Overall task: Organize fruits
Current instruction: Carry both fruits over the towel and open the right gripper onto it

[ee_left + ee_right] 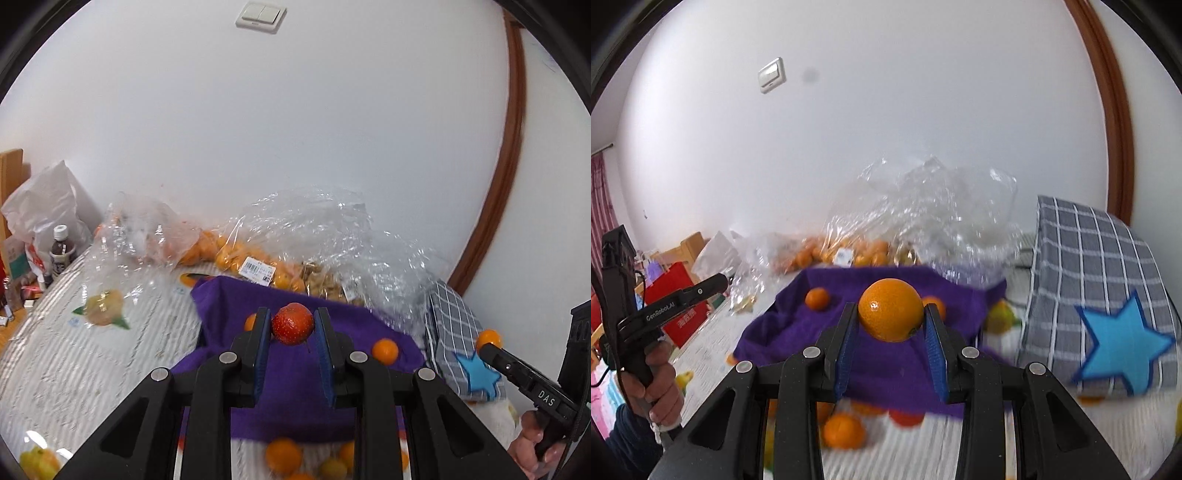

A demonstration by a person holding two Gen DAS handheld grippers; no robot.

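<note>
Left gripper (292, 325): jaws closed on a small red fruit (293, 323), which is pinched between the two blue pads (261, 345) near their tips and held in the air above a purple cloth (295, 387). Right gripper (891, 312): jaws closed on an orange (890, 309), gripped at its sides by the fingertips and likewise lifted clear of the purple cloth (886, 365).

In the left wrist view, the purple cloth lies over a pale striped bed cover (74, 354). Two loose oranges (385, 351) rest on the cloth, one on each side of the left gripper. More oranges (283, 455), blurred, lie on the cover at the cloth's near edge.

Behind the cloth, against the white wall (295, 147), stand crumpled clear plastic bags (332, 229); one holds many oranges (229, 254) and bears a white barcode label (258, 271). To the right lies a grey checked pillow (454, 332) with a blue star (478, 371).

At the far right of the same view, the other gripper's black finger (517, 373) and the person's right hand (535, 446) on its handle are visible. In the right wrist view, the person's left hand (657, 384) grasps its handle at the far left.

A dark bottle (62, 251) and a white bag (44, 203) stand at the left margin; a light switch (260, 16) is fixed high on the wall.
</note>
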